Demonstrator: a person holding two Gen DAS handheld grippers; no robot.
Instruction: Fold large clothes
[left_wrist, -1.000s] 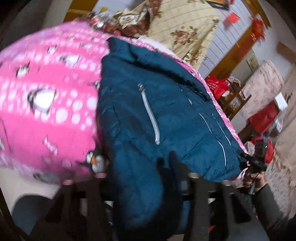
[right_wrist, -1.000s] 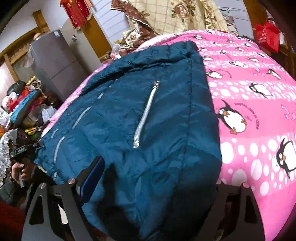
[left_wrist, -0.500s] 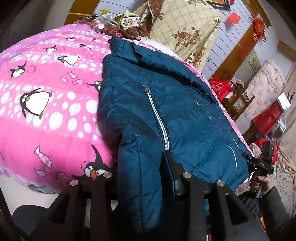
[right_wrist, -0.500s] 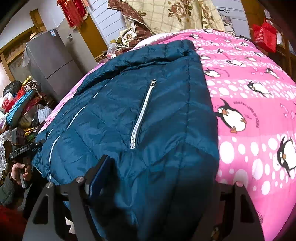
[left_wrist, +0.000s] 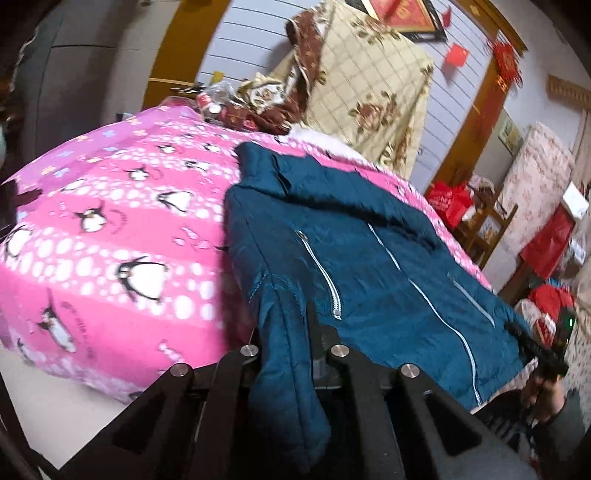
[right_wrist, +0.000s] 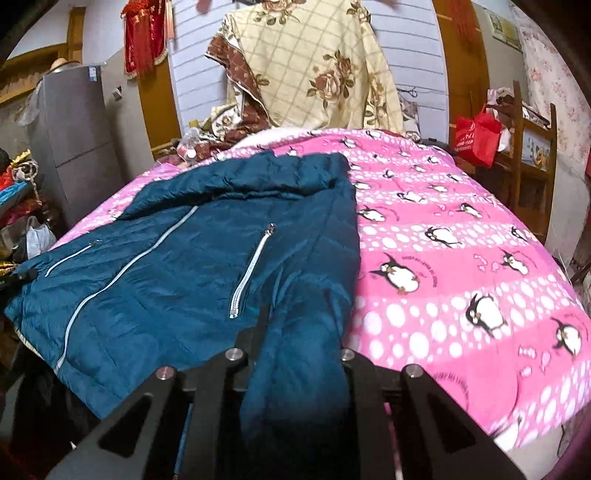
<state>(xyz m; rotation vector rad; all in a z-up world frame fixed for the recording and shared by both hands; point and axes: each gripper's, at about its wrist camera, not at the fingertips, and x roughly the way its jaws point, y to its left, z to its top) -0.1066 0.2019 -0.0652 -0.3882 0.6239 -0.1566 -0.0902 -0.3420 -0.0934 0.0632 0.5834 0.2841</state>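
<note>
Left wrist view shows the left gripper (left_wrist: 288, 332) with its jaws clenched on a thick fold of the blue jacket (left_wrist: 369, 258) at the near left corner, beside the pocket zip (left_wrist: 321, 280). The fold may be the sleeve, though I cannot tell for certain. A second ago these jaws stood a little apart around the same padding, and they have just been closing onto it. The right wrist view tells the bigger change. The right gripper (right_wrist: 303, 332) had its jaws spread wide on either side of the jacket's right edge, and they have just been closing, so the padding is now pinched between them and hangs down in a bunch below the grip. Both views also take in more of the room than before, and the gripped corners look raised off the bed (right_wrist: 461, 258). The rest of the jacket lies flat, front up, on the pink penguin blanket (left_wrist: 110, 240), collar away from the cameras, with the centre zip (right_wrist: 122, 273) closed. To my mind the grasping step is done and both near corners are secured. The next move is probably to carry the hem up toward the collar, and no fold is made yet.
</note>
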